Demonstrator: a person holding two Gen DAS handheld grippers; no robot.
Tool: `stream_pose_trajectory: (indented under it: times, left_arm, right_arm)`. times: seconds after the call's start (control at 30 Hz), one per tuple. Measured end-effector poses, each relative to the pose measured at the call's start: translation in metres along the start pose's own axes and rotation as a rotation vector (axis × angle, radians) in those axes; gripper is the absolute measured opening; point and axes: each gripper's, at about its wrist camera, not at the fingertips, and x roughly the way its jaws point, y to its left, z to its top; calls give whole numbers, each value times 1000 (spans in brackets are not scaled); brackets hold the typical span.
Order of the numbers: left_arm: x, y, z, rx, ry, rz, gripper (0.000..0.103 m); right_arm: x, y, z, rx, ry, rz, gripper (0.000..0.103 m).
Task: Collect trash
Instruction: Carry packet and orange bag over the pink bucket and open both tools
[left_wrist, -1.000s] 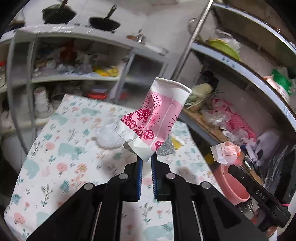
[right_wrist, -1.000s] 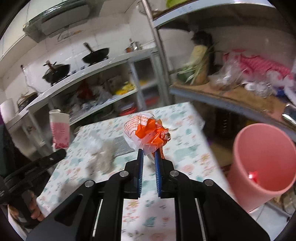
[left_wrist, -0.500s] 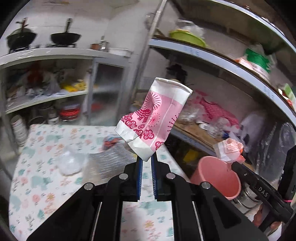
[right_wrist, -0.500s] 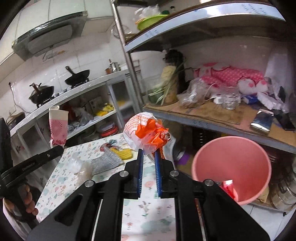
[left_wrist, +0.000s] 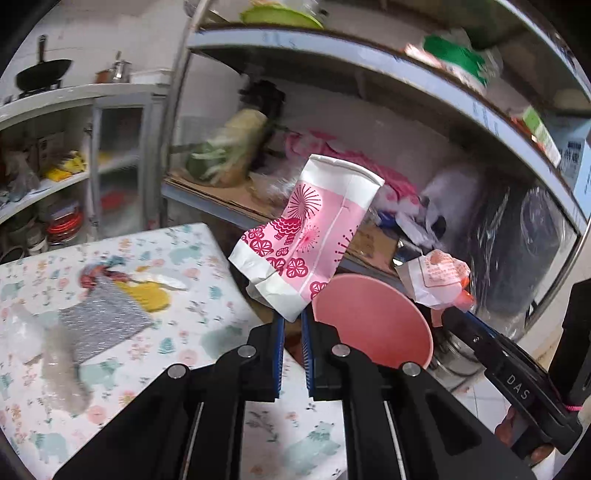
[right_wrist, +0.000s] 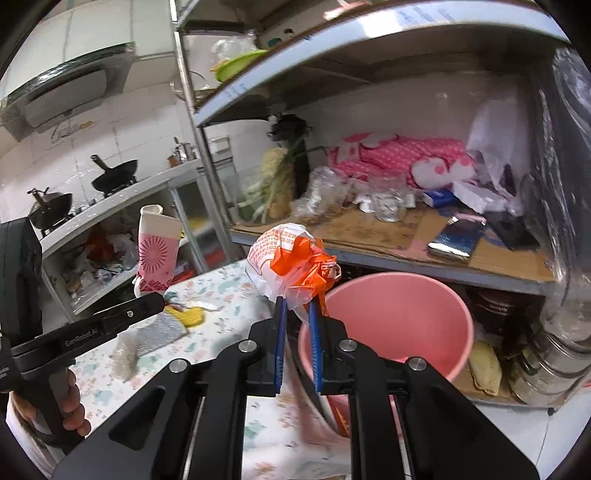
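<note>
Crushed pink paper cup tilted, long axis running up-right from its crumpled base, open rim on top, held in air past table edge. Pink bin sits low beside floral table, under cluttered metal shelf. Silver pouch and other scraps lie on table. Left gripper pinched tight on cup's base. Right gripper clamped on white-orange wrapper wad, just over bin's near rim.

Bin on floor, just right of table.
</note>
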Motion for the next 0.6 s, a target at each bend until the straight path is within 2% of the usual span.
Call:
stream_pose_trajectory:
  times: [0.33, 0.6]
  left_arm:
    - [44, -42, 8, 87, 65, -60, 8]
    - [78, -81, 6, 216, 111, -108, 8]
  right_arm:
    - [4, -43, -4, 78, 6, -60, 12]
    - [14, -71, -8, 140, 29, -82, 12]
